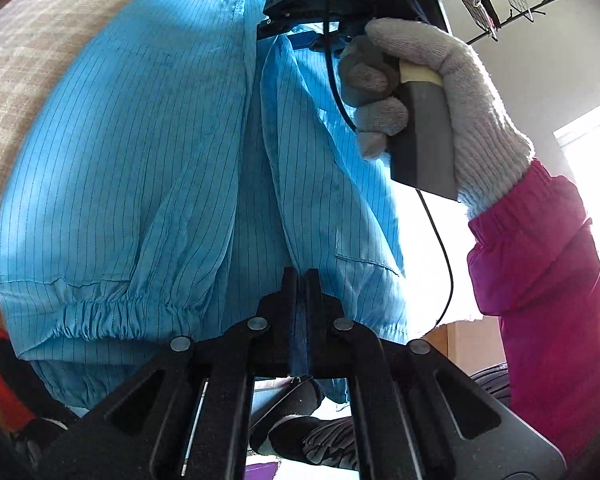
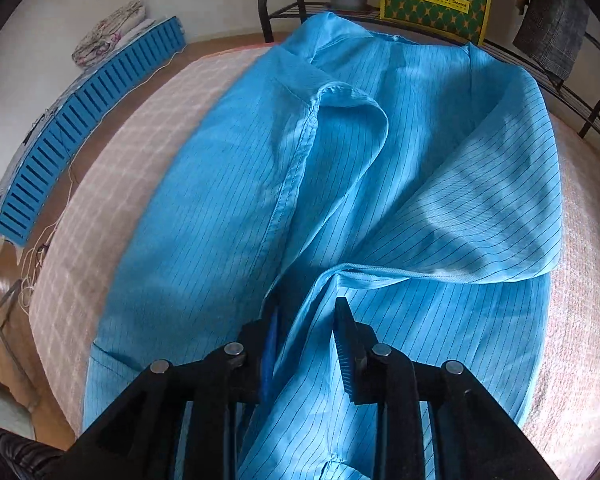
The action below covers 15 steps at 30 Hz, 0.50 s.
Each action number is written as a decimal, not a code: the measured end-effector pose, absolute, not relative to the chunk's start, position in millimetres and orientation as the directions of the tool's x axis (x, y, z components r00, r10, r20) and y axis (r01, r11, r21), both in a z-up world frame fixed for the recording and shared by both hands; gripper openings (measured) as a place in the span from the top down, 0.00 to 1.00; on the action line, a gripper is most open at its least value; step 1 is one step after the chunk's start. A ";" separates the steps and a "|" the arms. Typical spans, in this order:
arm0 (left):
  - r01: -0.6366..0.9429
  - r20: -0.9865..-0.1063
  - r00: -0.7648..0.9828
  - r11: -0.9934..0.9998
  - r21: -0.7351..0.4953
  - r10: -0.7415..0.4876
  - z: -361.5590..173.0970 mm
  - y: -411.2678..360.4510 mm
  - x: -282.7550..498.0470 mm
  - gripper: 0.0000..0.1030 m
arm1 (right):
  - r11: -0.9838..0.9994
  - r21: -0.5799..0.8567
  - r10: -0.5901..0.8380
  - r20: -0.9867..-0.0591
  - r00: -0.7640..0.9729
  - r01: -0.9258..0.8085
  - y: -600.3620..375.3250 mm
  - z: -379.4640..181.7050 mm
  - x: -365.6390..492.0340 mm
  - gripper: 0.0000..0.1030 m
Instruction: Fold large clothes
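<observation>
Checked bedding [image 2: 112, 184] carries the blue striped coat [image 2: 228, 216], spread flat. My left tongs [image 1: 300, 280] are clamped on its hem; my right tongs [image 2: 306, 320] stand parted, a fold lying loose between them.

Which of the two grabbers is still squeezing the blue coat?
The left hand-held gripper: its jaws are pressed shut on the blue striped coat. The right hand-held gripper has its jaws apart, with cloth lying loose between them.
</observation>
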<state>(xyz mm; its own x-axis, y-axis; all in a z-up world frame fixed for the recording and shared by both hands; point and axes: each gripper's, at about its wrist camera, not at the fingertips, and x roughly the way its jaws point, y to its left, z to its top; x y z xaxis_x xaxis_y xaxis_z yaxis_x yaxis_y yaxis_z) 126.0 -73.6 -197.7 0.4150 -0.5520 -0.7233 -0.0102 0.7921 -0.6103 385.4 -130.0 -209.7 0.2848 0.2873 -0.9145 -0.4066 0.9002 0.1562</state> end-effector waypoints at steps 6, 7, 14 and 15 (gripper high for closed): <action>0.001 -0.726 0.440 0.809 -0.588 -0.528 -184.0 -64.2 122.2 1.00 | 0.812 0.457 0.558 -0.789 0.256 -0.363 -196.4 -158.7 370.5 0.61; 0.001 -0.725 0.443 0.809 -0.588 -0.528 -179.9 -65.5 125.2 0.99 | 0.806 0.475 0.576 -0.768 0.281 -0.353 -210.7 -150.3 369.6 0.61; 0.071 -0.707 0.470 0.821 -0.567 -0.529 -132.9 -47.0 122.4 0.98 | 0.868 0.482 0.477 -0.747 0.463 -0.118 -301.4 -149.9 394.3 0.57; 0.086 -0.706 0.475 0.826 -0.557 -0.526 -125.3 -45.0 126.5 0.97 | 0.870 0.482 0.468 -0.750 0.467 -0.098 -307.3 -153.7 399.0 0.57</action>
